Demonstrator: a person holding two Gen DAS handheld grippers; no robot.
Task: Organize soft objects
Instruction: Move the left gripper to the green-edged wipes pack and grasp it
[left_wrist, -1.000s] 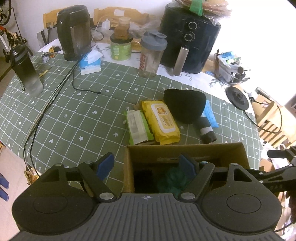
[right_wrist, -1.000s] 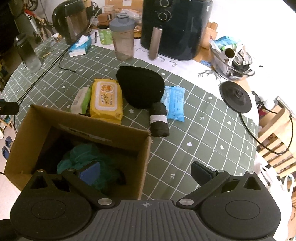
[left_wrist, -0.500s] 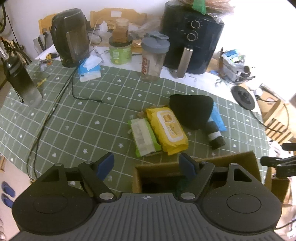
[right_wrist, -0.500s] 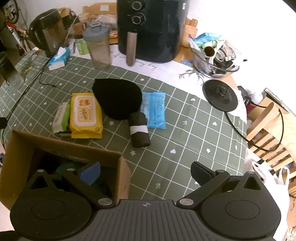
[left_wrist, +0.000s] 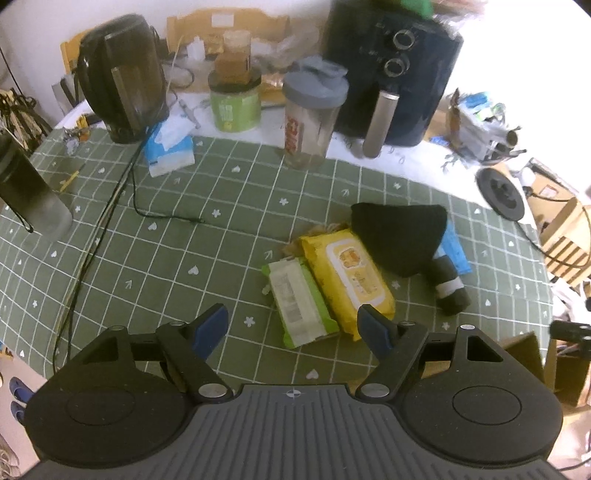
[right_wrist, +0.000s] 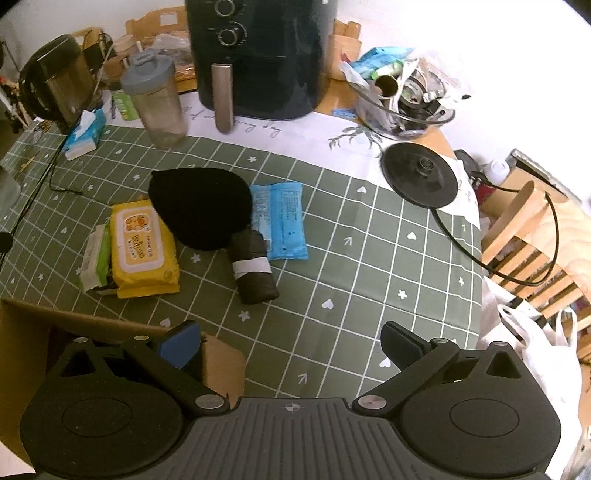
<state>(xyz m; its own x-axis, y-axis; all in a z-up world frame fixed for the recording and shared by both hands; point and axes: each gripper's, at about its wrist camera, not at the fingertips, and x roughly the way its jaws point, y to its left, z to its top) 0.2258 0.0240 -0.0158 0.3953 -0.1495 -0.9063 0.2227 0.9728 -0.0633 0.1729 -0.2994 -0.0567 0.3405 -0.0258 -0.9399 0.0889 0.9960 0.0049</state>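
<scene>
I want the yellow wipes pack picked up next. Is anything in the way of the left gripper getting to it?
Nothing visible blocks it. The left gripper is open and empty, with bare tablecloth ahead. The yellow wipes pack lies flat, touching the green wipes pack on one side, and the black beanie overlaps its far corner.

We see right claw (right_wrist: 291, 341) spread wide, empty, above desk (right_wrist: 369, 258); black hat (right_wrist: 201, 212) overlaps yellow wipes (right_wrist: 142, 251), cardboard box (right_wrist: 33, 332) lower left.

Air fryer (right_wrist: 258, 55), kettle (left_wrist: 122, 77), shaker bottle (left_wrist: 312, 114).
</scene>
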